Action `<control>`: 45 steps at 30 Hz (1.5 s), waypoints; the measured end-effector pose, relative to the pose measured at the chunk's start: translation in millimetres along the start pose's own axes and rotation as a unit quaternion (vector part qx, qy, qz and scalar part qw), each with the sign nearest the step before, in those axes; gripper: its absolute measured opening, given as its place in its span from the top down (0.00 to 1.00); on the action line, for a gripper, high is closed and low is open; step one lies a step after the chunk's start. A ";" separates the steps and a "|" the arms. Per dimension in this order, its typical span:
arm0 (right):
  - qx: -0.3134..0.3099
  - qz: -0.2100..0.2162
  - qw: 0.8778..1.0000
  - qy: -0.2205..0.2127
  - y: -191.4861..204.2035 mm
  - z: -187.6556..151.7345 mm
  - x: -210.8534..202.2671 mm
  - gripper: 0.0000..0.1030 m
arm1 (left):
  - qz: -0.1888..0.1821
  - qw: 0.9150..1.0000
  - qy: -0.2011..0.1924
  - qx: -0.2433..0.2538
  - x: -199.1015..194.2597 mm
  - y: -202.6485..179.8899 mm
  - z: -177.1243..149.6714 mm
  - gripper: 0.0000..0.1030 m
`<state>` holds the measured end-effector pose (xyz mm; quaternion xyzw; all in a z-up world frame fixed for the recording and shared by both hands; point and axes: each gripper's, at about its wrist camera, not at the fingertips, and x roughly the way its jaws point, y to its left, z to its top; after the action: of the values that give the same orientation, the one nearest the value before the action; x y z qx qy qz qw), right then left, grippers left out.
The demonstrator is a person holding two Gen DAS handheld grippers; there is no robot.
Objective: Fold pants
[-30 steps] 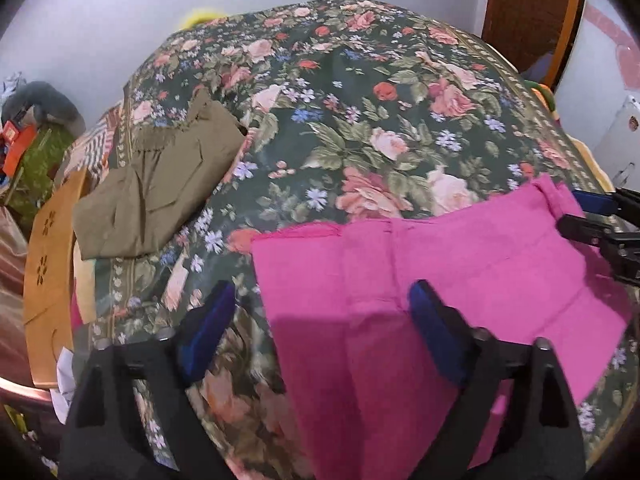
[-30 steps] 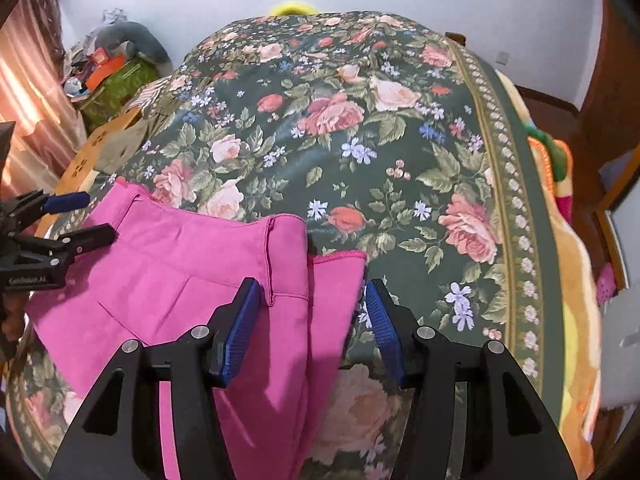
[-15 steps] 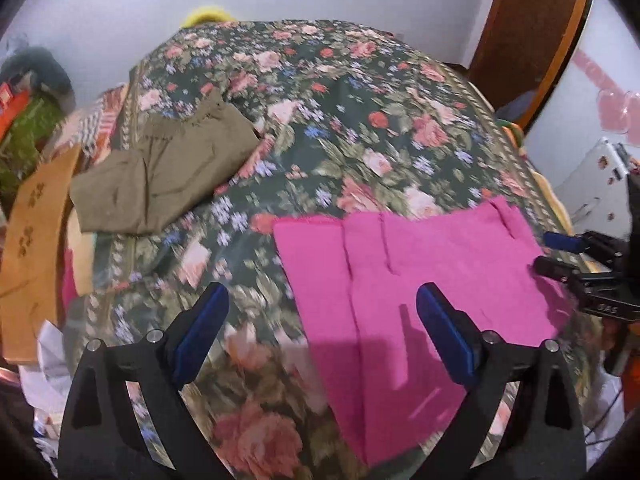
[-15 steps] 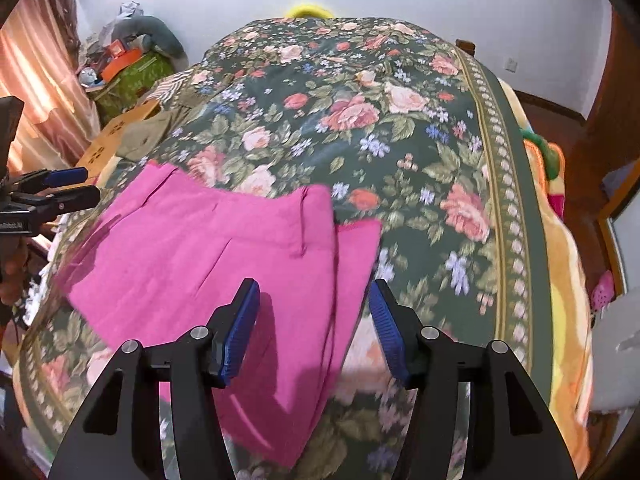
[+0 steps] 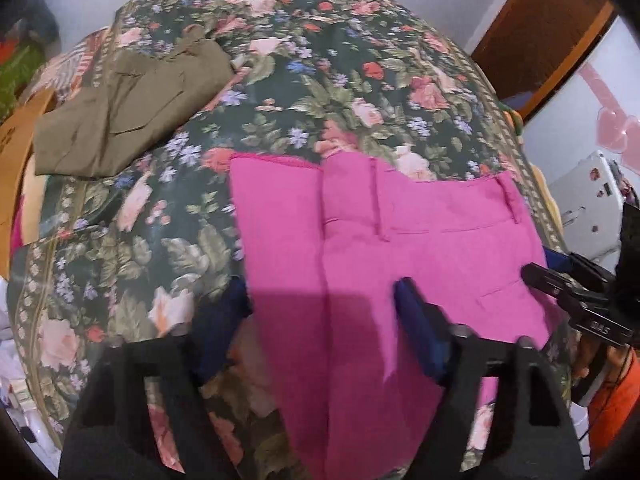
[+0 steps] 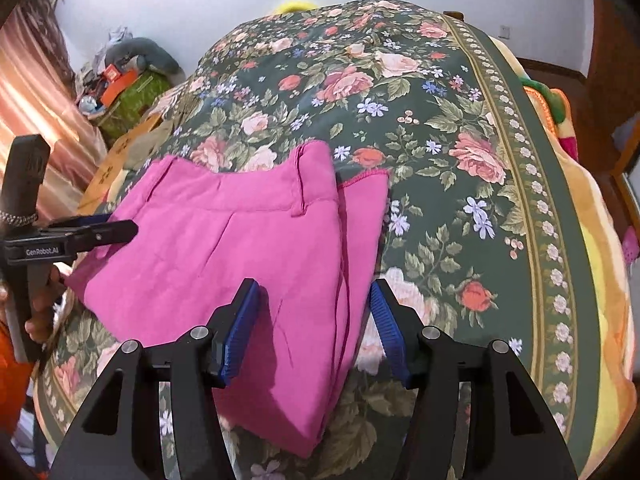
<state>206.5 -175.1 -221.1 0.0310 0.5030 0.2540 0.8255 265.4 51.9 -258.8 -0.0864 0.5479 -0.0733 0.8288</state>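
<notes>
The pink pants [image 5: 384, 248] lie folded flat on the floral bedspread [image 5: 312, 80], waistband toward the far side; they also show in the right wrist view [image 6: 248, 248]. My left gripper [image 5: 320, 328] is open, its jaws straddling the pants' near left part just above the cloth. My right gripper [image 6: 314, 324] is open over the pants' near right edge. Each gripper shows in the other's view, the right one [image 5: 576, 296] at the pants' right edge and the left one [image 6: 76, 236] at their left edge. Neither holds cloth.
Folded olive-green pants [image 5: 128, 108] lie at the bed's far left. A wooden board [image 5: 12, 160] and clutter [image 6: 124, 84] stand beside the bed's left side. A wooden door [image 5: 548, 24] is at the right. The bedspread [image 6: 460, 160] extends far and right.
Both grippers pulled back and up, then came down close over the pants' near edge again. The pants lie flat in the same place. Both grippers stayed open.
</notes>
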 end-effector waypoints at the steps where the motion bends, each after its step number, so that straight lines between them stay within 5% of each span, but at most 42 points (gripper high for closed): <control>1: 0.002 0.001 1.000 -0.004 -0.6 1.4 1.2 0.52 | -0.007 1.000 0.001 0.004 -0.7 -2.6 0.6 0.54; 5: 0.002 0.008 1.000 -0.009 -2.5 4.6 2.7 0.69 | 0.010 0.999 -0.008 0.033 -2.0 -17.2 0.1 0.67; 11: -0.014 -0.002 1.000 -0.024 6.0 6.5 -4.0 0.88 | 0.010 1.000 -0.017 0.011 -8.6 -13.7 4.5 0.78; 16: -0.018 0.003 0.999 -0.041 16.3 19.9 -15.5 0.89 | 0.029 0.998 -0.041 0.025 -27.8 -18.2 5.7 0.89; 29: -0.097 0.015 0.990 -0.105 99.4 87.5 -33.5 0.90 | 0.068 0.987 -0.143 0.004 -114.7 37.3 31.9 0.90; 37: -0.129 0.032 0.985 -0.112 151.7 132.5 -0.1 0.90 | 0.102 0.979 -0.174 -0.022 -131.2 103.3 54.4 0.90; 45: -0.138 0.040 0.984 -0.105 193.4 175.0 59.3 0.90 | 0.125 0.974 -0.181 -0.056 -105.9 181.5 87.3 0.90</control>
<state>301.2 55.5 -124.0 -0.0372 0.3720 0.3490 0.8593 309.5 257.1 -171.0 -0.0751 0.3987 0.0779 0.9107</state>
